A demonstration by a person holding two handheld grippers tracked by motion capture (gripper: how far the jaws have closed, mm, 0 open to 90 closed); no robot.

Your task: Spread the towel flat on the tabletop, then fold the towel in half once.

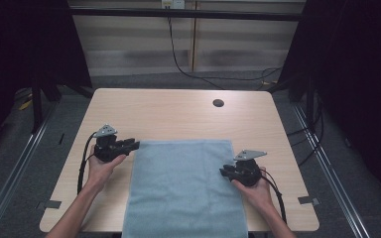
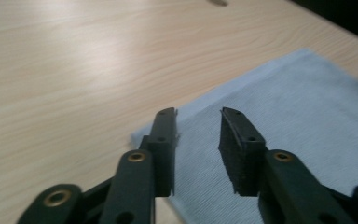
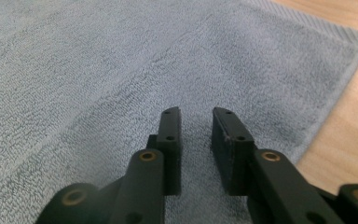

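The light blue towel [image 1: 183, 191] lay flat on the wooden surface [image 1: 178, 114], on the side nearest me, its near end running over the surface's front edge. I held my left gripper [image 1: 131, 145] just beside the towel's far left corner, and in the left gripper view that corner [image 2: 142, 135] sat under my jaws, which stood apart with a clear gap and nothing pressed between them. My right gripper [image 1: 225, 172] was at the towel's right edge, about halfway along it, pointing in over the cloth. In the right gripper view its jaws hung over the terry with a narrow gap between them, open and holding nothing, and the towel's hemmed corner [image 3: 354, 42] showed ahead against bare wood. A dark round hole [image 1: 218, 103] sat in the surface beyond the towel, well apart from both my hands.
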